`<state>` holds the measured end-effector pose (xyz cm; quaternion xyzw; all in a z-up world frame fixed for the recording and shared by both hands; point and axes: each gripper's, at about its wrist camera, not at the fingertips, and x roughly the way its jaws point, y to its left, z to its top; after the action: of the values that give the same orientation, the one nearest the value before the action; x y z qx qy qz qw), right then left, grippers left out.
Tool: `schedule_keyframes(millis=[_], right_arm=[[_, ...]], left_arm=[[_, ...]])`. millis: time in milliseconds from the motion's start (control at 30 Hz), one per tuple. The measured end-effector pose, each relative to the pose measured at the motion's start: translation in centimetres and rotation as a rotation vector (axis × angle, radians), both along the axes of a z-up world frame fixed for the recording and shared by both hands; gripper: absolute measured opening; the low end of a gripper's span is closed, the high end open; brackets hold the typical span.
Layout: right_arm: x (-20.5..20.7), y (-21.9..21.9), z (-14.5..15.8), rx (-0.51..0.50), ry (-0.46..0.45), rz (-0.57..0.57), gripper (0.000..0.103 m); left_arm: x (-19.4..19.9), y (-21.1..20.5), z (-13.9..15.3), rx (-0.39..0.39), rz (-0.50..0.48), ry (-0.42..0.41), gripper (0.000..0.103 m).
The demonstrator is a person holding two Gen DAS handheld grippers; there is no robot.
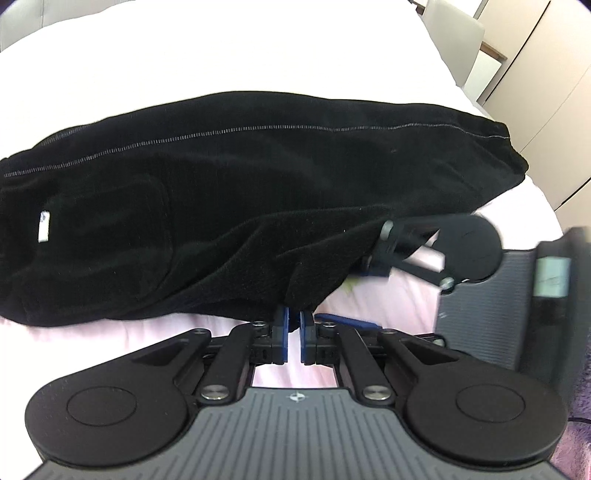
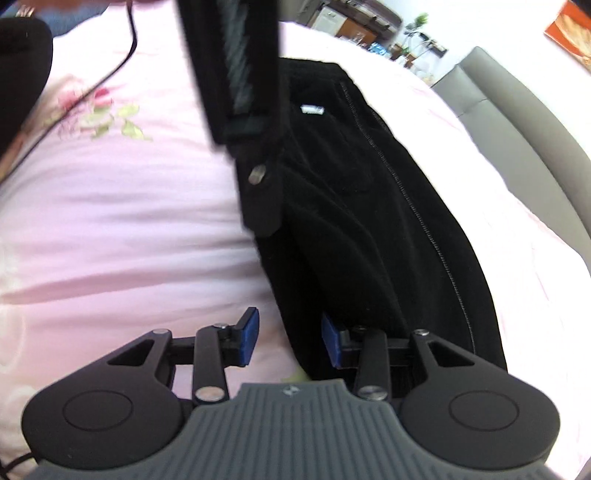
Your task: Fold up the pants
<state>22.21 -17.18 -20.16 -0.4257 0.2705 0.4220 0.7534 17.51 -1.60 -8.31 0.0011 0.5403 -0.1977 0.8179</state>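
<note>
Black pants (image 1: 229, 192) lie folded lengthwise on a pink bed sheet (image 1: 369, 295), with a white label (image 1: 43, 226) near the left end. My left gripper (image 1: 293, 332) is shut on a fold of the pants' near edge. In the right wrist view the pants (image 2: 369, 221) run away up the frame. My right gripper (image 2: 290, 336) is open, its blue pads either side of the pants' near edge. It also shows in the left wrist view (image 1: 373, 266), at the cloth's right side. The left gripper's body (image 2: 243, 74) crosses the top of the right view.
The sheet (image 2: 110, 221) has a flower print (image 2: 107, 114) and a black cable (image 2: 122, 62) lies across it. A grey padded bed frame (image 2: 517, 122) runs along the right. Cupboard doors (image 1: 535, 92) and a chair (image 1: 454, 33) stand beyond the bed.
</note>
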Motion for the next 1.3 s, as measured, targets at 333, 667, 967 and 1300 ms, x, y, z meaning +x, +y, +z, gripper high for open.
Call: schedule_keyframes(millis=[333,667,967,1300], right_arm=[[-4.6,-2.3,-0.1,-0.022,0.198,0.039,0.0],[-2.5,-8.7,2.8,0.008,0.151,-0.243,0.018],[2.5,-20.0,5.7,0.11,0.215,-0.717,0.031],[9.8,-24.1,7.6,0.292,0.221,-0.931,0.044]], left_arm=[[0.0,-0.6,-2.0,0.011,-0.038,0.062,0.004],[-2.0,1.3,-2.5,0.017,-0.011,0.084,0.0],[0.0,9.1,0.1,-0.002,0.226,-0.089,0.015],[9.3,9.1,-0.6,0.044,0.243,-0.139,0.051]])
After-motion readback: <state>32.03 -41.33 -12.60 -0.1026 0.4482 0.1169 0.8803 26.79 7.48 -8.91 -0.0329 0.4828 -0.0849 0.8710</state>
